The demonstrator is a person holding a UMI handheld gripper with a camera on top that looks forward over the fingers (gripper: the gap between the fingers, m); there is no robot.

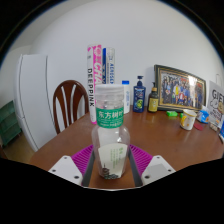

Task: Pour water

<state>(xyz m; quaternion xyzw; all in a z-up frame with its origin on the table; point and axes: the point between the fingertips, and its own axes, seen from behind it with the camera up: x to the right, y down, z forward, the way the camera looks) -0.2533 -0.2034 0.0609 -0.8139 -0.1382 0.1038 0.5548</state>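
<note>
The gripper [113, 165] seems clamped on a clear plastic water bottle [112, 125] with a green-lettered label. Bare brown wooden table [70, 140] lies open beside it. The bottle's base is hidden.

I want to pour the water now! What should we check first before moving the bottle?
1. Bottle between the fingers: ok, it stands upright between the two pads.
2. Fingers pressing on the bottle: cannot tell, its base hides the contact, though the pads look close on both sides.
3. Cap off: cannot tell, the top of the bottle merges with the things behind it.
4. Cup to pour into: cannot tell, a small cup sits far off on the table, but it may not be the one meant.
5. Room to lift: ok, nothing stands close beside the bottle; the dark bottle and picture frame are well behind.
</note>
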